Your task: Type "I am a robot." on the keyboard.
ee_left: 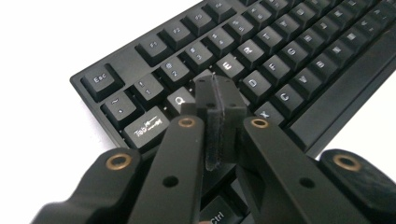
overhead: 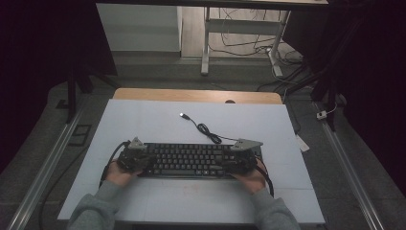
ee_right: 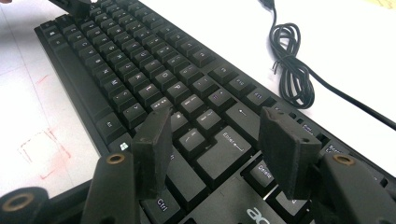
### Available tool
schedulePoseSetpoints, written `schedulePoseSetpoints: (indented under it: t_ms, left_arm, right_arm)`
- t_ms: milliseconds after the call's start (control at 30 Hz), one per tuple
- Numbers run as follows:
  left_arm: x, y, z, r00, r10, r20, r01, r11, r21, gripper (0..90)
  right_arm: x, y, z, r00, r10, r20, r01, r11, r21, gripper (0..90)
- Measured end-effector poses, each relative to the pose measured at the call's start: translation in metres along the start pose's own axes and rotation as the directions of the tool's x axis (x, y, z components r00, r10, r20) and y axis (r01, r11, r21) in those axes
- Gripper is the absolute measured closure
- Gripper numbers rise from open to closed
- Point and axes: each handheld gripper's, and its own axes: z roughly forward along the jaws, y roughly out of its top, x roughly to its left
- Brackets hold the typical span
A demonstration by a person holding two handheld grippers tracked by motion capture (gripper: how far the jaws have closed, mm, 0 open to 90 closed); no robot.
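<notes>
Now we see the left tool point(ee_left: 219, 100) pressed together over the keyboard's point(overhead: 189, 159) nine o'clock end, right tool point(ee_right: 215, 149) spread at three o'clock.

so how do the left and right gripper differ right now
The left gripper has its jaws pressed together, tips over the keyboard's letter keys near Q, W and E; the right gripper has its jaws spread wide apart. The left gripper sits at the keyboard's Esc and Tab end, the right gripper at the Enter and Delete end. Both are hand-held and hover low over the keys.
</notes>
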Motion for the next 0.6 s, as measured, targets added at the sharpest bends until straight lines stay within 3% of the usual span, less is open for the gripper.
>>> schedulePoseSetpoints:
  t_ms: [433,600]
  left_arm:
    - [-0.0029,0.0001,0.0057,0.9996,0.020,-0.021,-0.019,0.9996,0.022,88.8]
    - [-0.0045,0.0016,0.0050,0.9991,0.028,-0.033,-0.027,0.9996,0.011,88.8]
  right_arm:
    - [-0.0002,0.0000,0.0000,1.0000,0.000,0.003,0.000,1.000,0.002,45.1]
    - [-0.0002,0.0003,-0.0006,1.0000,0.001,0.003,-0.001,1.000,0.000,45.1]
